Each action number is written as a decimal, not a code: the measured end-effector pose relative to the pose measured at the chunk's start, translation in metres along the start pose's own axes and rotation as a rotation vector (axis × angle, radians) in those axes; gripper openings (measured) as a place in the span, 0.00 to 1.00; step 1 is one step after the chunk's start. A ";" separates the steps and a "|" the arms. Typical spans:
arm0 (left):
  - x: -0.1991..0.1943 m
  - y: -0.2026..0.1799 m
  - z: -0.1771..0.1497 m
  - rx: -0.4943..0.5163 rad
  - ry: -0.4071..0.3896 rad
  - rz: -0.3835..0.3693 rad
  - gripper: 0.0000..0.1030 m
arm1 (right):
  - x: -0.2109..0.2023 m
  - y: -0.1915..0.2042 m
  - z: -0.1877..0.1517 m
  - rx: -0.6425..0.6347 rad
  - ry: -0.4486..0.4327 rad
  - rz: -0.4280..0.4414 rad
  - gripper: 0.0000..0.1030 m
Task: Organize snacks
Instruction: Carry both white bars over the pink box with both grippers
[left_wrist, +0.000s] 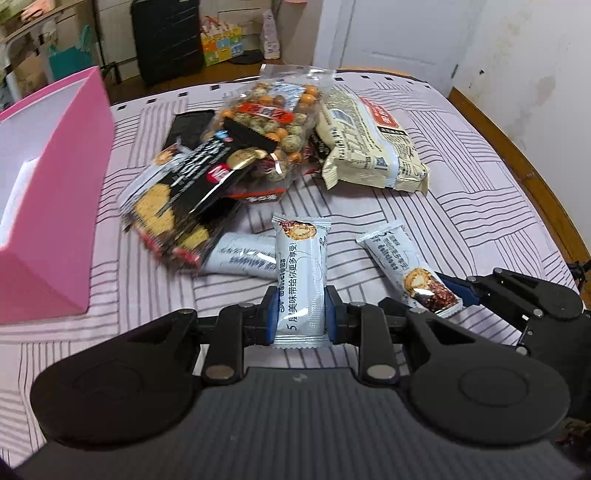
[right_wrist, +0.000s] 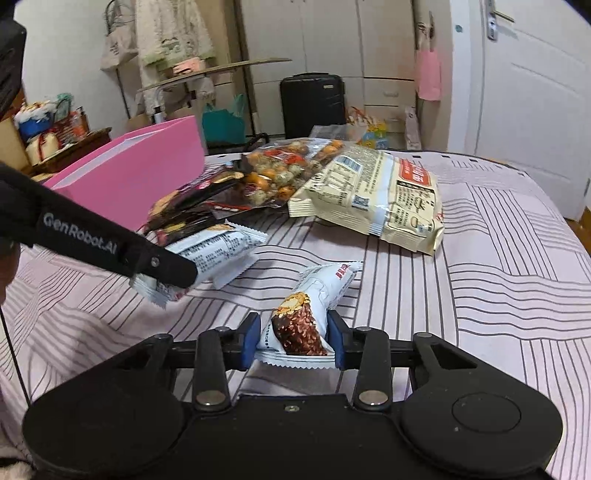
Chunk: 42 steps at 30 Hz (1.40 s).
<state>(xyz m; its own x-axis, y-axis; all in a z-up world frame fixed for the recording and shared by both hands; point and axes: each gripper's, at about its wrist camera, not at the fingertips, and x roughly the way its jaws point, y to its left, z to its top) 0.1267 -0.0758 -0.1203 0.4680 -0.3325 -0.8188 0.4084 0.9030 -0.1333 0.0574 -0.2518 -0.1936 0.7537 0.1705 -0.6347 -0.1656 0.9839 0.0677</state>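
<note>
Pale-blue snack bars (left_wrist: 300, 280), three (one per tool (left_wrist: 300, 314)).

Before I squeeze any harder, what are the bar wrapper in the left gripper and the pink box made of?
The pale blue snack bar wrapper held in the left gripper looks like thin plastic film: glossy, crinkled, with serrated sealed ends, so it should deform easily. The pink open-topped box looks like rigid matte cardboard, judging by its flat walls, sharp folded corners and white inner face, though coated board is possible.
</note>
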 end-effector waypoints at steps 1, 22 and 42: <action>-0.003 0.002 -0.001 -0.010 0.000 0.003 0.23 | -0.004 0.002 0.000 -0.011 -0.004 0.000 0.41; -0.081 0.084 -0.040 -0.139 0.099 0.085 0.23 | -0.071 0.077 0.046 -0.210 0.073 0.256 0.41; -0.166 0.156 0.008 -0.244 -0.038 0.141 0.23 | -0.066 0.169 0.146 -0.367 -0.036 0.414 0.41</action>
<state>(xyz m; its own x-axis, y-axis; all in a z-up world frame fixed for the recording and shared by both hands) 0.1186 0.1181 -0.0007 0.5379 -0.2045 -0.8178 0.1383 0.9784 -0.1537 0.0727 -0.0890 -0.0283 0.5988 0.5468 -0.5851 -0.6582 0.7523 0.0294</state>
